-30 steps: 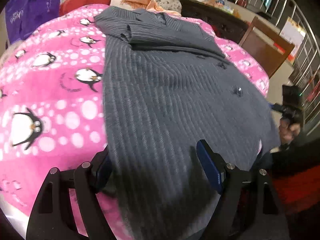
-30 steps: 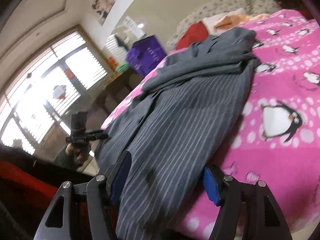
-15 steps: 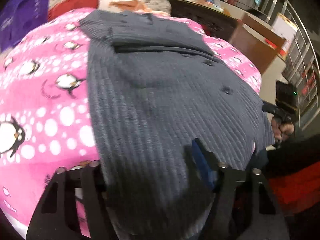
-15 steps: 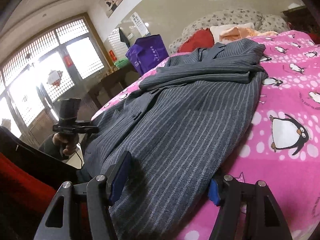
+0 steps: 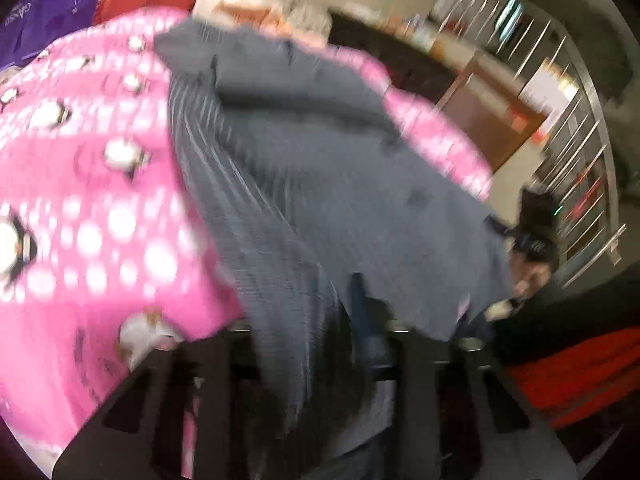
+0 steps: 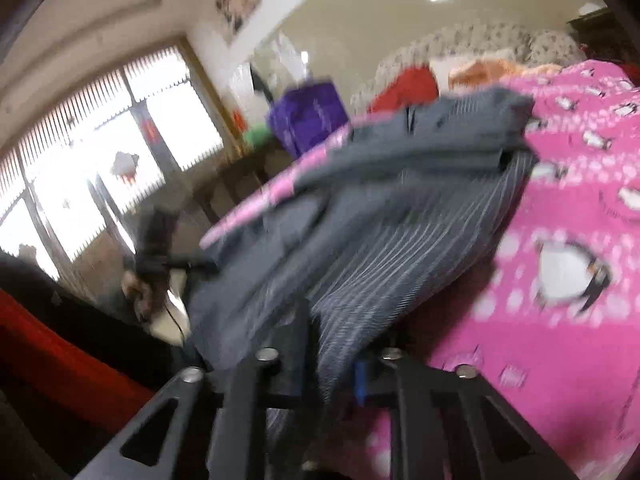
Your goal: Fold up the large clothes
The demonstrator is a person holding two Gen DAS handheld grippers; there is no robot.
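A: Both views are smeared, but the grey pinstriped jacket (image 5: 320,168) lies spread across the pink penguin blanket (image 5: 80,216) on the bed, collar end at the far side, hem at the near edge.

B: And the left gripper (image 5: 320,332)?

A: Right at that near hem. Its jaws are closing, and the jacket's hem runs straight down between them; the cloth bunches there, so they look clamped on the fabric.

B: Same story on the other side?

A: Much the same. The right gripper (image 6: 332,360) sits at the jacket's (image 6: 380,208) near edge, jaws closing with a gathered fold of striped cloth pinched between them. The blanket (image 6: 560,320) shows pink just beside that fold.

B: Can you see one tool from the other?

A: Yes, from the left wrist camera the right gripper (image 5: 536,232) shows at the jacket's far corner, a hand around its handle, too blurred to read its jaws.

B: Any writing anywhere?

A: Beyond the jacket's collar end stands a purple bag (image 5: 44,8) with pale lettering on it, too blurred to read. From the right wrist camera the same bag (image 6: 308,116) shows no legible print either.
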